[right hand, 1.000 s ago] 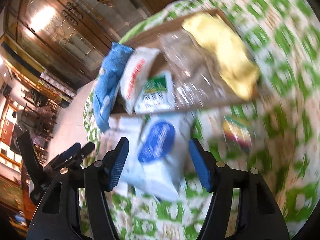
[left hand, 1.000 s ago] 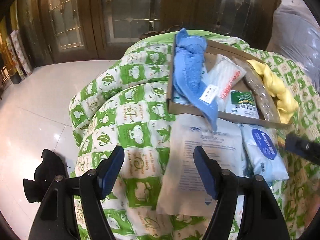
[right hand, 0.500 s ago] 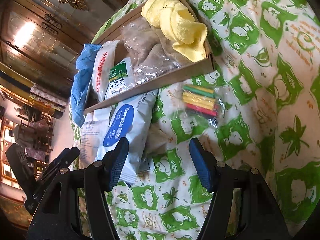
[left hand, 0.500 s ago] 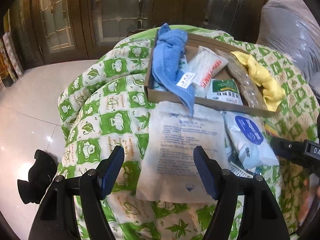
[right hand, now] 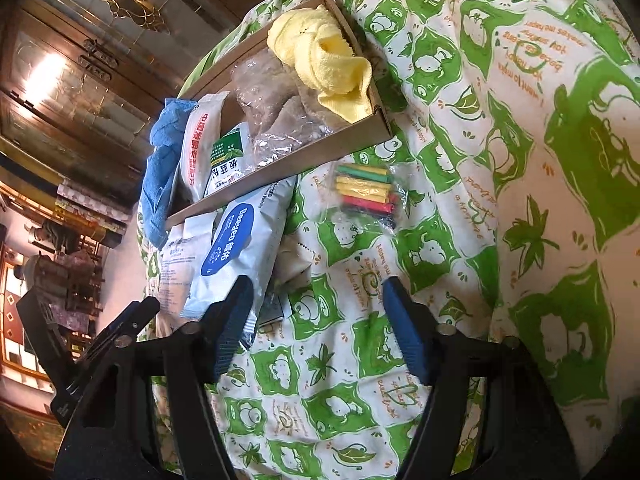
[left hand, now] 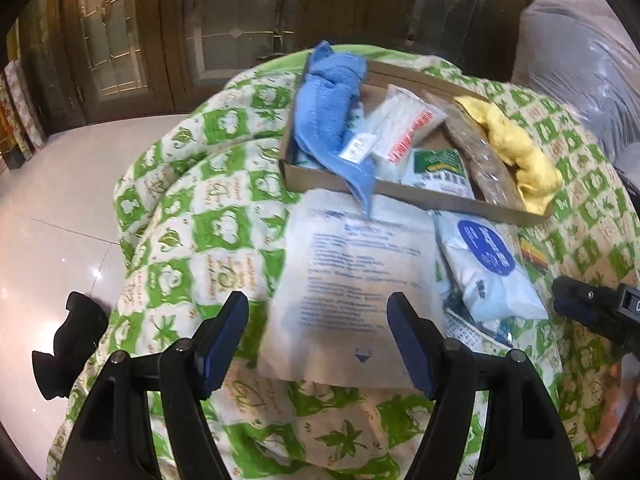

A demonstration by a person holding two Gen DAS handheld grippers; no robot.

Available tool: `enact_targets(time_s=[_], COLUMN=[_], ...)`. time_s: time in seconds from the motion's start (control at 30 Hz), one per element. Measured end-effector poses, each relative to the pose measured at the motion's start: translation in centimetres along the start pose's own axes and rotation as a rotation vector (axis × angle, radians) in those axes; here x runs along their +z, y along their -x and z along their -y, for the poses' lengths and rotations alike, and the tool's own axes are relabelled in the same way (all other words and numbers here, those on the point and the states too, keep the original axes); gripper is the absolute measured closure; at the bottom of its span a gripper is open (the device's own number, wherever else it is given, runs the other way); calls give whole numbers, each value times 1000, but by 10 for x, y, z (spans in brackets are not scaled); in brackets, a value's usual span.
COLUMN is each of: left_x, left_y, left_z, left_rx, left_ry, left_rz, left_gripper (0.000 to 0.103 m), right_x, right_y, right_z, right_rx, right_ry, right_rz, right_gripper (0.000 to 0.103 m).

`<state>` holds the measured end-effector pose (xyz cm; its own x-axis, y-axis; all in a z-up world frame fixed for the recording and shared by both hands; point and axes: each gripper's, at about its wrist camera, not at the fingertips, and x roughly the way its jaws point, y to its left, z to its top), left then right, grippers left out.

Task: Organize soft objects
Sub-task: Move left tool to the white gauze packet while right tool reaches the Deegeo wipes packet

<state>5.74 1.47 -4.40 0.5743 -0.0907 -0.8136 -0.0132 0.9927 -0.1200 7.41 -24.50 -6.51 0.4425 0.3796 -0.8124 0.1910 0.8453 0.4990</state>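
A shallow cardboard box (left hand: 416,196) (right hand: 280,168) lies on a green-and-white quilt. In it are a blue towel (left hand: 328,112) (right hand: 160,168), a yellow cloth (left hand: 516,148) (right hand: 324,56), white packets (left hand: 404,128) and a clear bag (right hand: 276,112). In front of the box lie a flat white pouch (left hand: 352,284), a white pack with a blue label (left hand: 488,264) (right hand: 236,252) and a small bag of coloured sticks (right hand: 366,192). My left gripper (left hand: 318,340) is open above the pouch's near end. My right gripper (right hand: 318,324) is open and empty above the quilt, beside the blue-label pack.
The quilt (right hand: 520,160) covers a rounded mound that drops off to a white tiled floor (left hand: 60,200) on the left. Wooden glass-panel cabinets (left hand: 160,32) stand behind. A plastic-wrapped grey bulk (left hand: 580,60) is at the back right. A black object (left hand: 68,344) lies on the floor.
The left gripper has drawn back and centred on the white pouch. The right gripper has swung right and tilted, so the coloured sticks and open quilt now lie ahead. Both stayed open.
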Motion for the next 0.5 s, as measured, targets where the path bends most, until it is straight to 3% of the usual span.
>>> enact_targets(time_s=[0.27,0.5], left_x=[-5,-1], left_y=[-12,-17], left_z=[30,22], left_rx=[28,-4], left_ry=[-128,-72], left_rz=[-42,-46], left_gripper=[31,31], right_x=[-4,-3], right_y=[-1,-4], right_z=[-9,-9], right_rx=[-11,-8], right_ry=[41,26], right_rz=[-9,-9], right_gripper=[34,34])
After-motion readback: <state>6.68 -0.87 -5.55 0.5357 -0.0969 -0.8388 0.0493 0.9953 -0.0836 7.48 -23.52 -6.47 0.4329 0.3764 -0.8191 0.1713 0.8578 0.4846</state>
